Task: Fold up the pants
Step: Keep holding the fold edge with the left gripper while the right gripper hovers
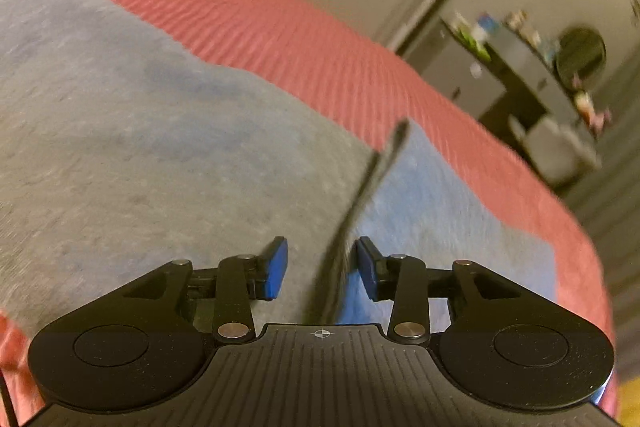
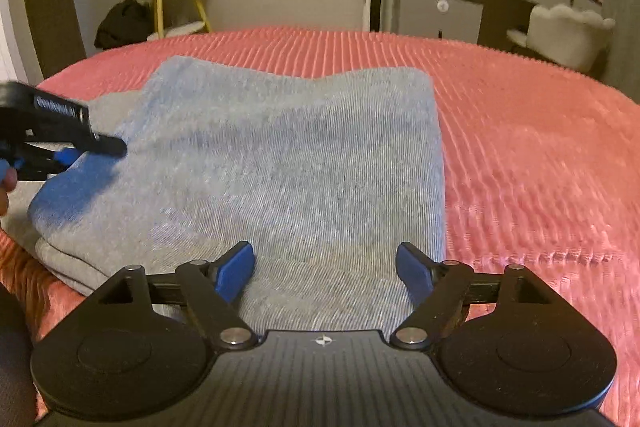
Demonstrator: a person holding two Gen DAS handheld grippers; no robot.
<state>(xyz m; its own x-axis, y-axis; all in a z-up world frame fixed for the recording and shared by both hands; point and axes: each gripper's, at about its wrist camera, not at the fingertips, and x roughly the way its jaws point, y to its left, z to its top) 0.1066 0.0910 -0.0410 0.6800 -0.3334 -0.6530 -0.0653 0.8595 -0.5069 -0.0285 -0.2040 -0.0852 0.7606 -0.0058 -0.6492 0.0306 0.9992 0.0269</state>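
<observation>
No wording can be read anywhere. The black plastic left gripper [image 2: 64,147], at nine o'clock in the right wrist view, carries a white printed strip (too blurred to make out).

The pants [image 2: 288,155] are a soft, matt grey knit cloth with fine ribbing. Under them the bedspread [image 2: 520,131] is pink corded fabric, ridged and slightly plush. Both grippers [image 1: 322,267] [image 2: 325,269] are matt black plastic with blue rubbery pads [image 2: 236,271] and shiny metal pivot pins.
</observation>
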